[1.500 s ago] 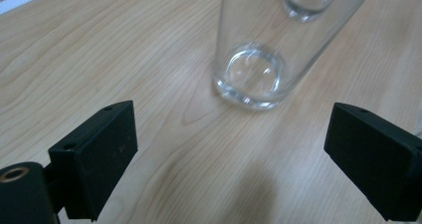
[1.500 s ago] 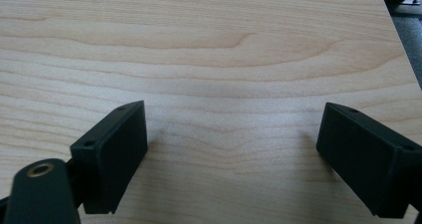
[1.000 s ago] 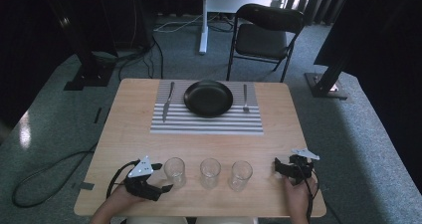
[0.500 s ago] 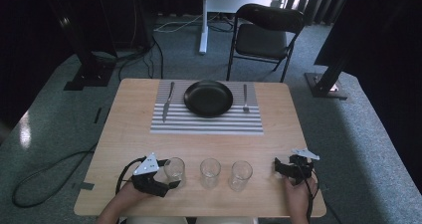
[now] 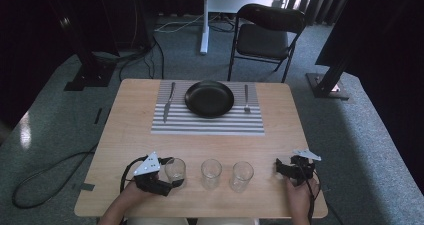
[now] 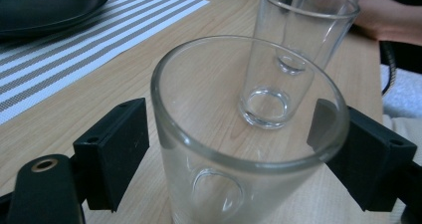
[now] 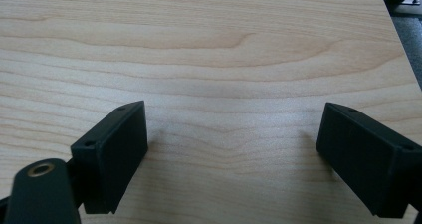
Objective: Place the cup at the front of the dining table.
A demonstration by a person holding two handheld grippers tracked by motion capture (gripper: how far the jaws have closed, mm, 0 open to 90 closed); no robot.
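Observation:
Three clear empty glasses stand in a row near the table's front edge: a left glass [image 5: 175, 167], a middle glass [image 5: 211, 172] and a right glass [image 5: 242, 175]. My left gripper [image 5: 172, 178] is open, with one jaw on either side of the left glass [image 6: 239, 184], at most lightly touching it. Just behind it in the left gripper view stands the middle glass [image 6: 298, 45]. My right gripper [image 5: 281, 167] rests open on bare wood to the right of the row, with nothing between the jaws of the right gripper [image 7: 231, 154].
A striped placemat [image 5: 207, 125] lies at the far side with a black plate [image 5: 209, 98], a knife [image 5: 169, 95] to its left and a fork [image 5: 246, 98] to its right. A folding chair [image 5: 265, 35] stands beyond the table.
My left gripper has slid right until its jaws straddle the left glass. The right gripper and the glasses have not moved.

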